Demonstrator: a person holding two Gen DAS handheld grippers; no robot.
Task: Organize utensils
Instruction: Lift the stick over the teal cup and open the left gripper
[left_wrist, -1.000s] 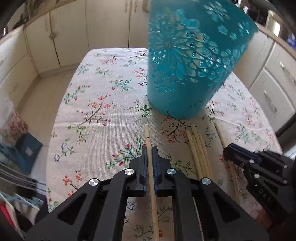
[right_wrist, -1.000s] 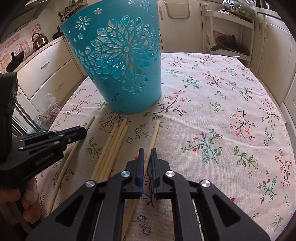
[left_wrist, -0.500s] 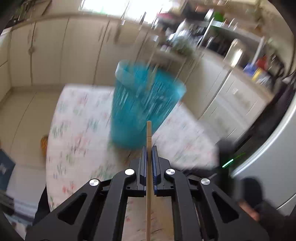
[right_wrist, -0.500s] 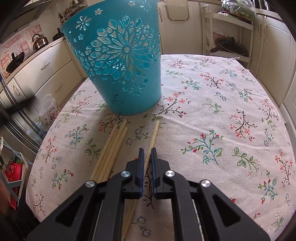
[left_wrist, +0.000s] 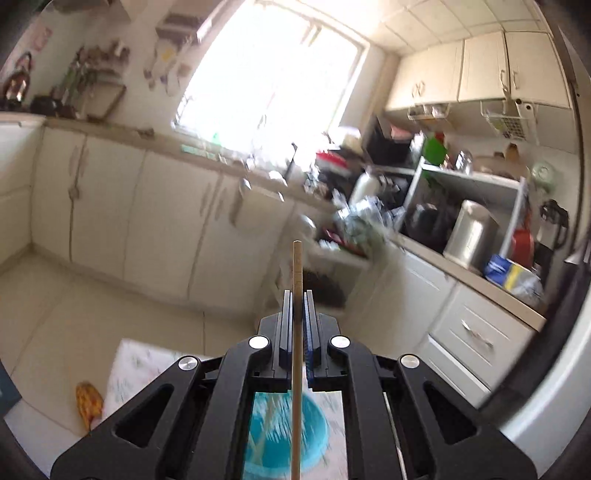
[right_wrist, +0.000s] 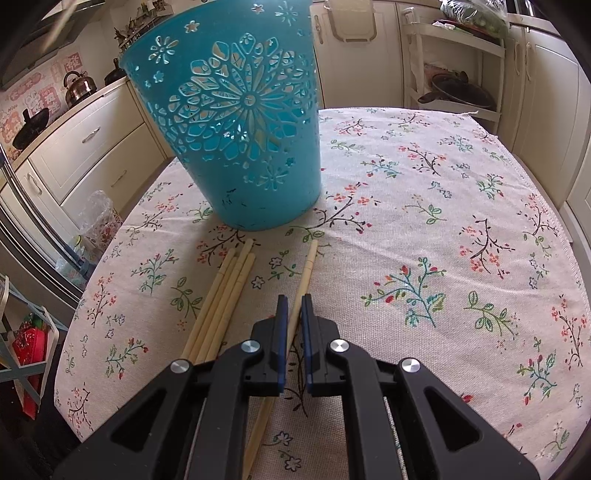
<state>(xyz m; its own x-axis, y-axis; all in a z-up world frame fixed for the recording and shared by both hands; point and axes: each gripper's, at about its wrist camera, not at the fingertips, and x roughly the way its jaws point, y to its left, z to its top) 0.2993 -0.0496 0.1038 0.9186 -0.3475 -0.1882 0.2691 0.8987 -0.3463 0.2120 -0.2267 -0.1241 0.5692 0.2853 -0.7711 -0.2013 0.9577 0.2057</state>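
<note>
My left gripper (left_wrist: 296, 300) is shut on a wooden chopstick (left_wrist: 296, 266) that sticks out ahead of the jaws. It hangs high in the air, with the teal cut-out basket (left_wrist: 280, 439) blurred far below, between its arms. Pale sticks show inside that basket. In the right wrist view the basket (right_wrist: 236, 140) stands upright on the flowered tablecloth (right_wrist: 424, 221). My right gripper (right_wrist: 294, 307) is low on the cloth with its jaws closed narrowly around a single chopstick (right_wrist: 308, 266) lying slantwise. Several more chopsticks (right_wrist: 225, 295) lie bundled just to its left.
Cream cabinets and a cluttered counter (left_wrist: 461, 236) line the wall beyond the table, under a bright window (left_wrist: 266, 70). A shelf rack (right_wrist: 458, 74) stands behind the table's far end. To the table's left are drawers (right_wrist: 92, 147) and a plastic bag (right_wrist: 98, 218).
My left gripper has risen steeply with its chopstick and tipped up toward the kitchen, so the basket now lies beneath it. It has left the right wrist view. The right gripper has not moved.
</note>
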